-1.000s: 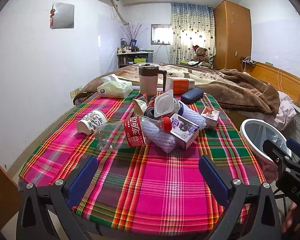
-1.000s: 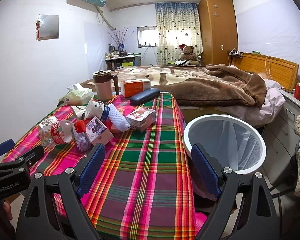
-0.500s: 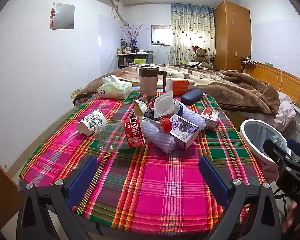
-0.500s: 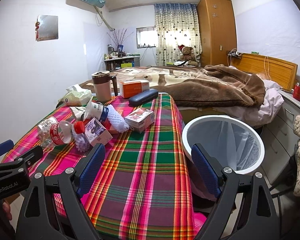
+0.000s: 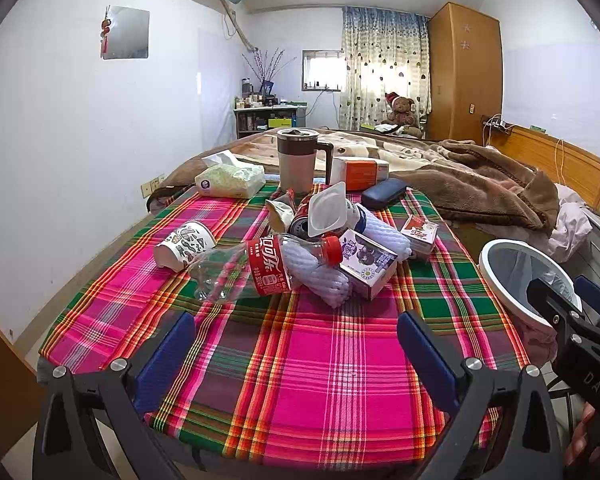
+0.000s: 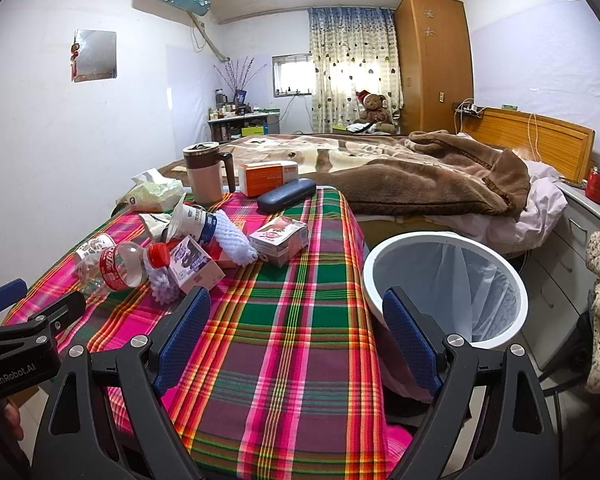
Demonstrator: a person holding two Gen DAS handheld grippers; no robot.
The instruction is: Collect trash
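Observation:
A pile of trash lies mid-table on the plaid cloth: an empty cola bottle with a red cap, a paper cup on its side, a purple carton, white foam netting, a white plastic cup and a small red-and-white box. The bottle and carton show in the right wrist view too. A white bin with a clear liner stands right of the table. My left gripper and right gripper are open and empty above the table's near edge.
A lidded mug, a tissue pack, an orange box and a dark glasses case stand at the table's far end. A bed with a brown blanket lies behind. Drawers stand right of the bin.

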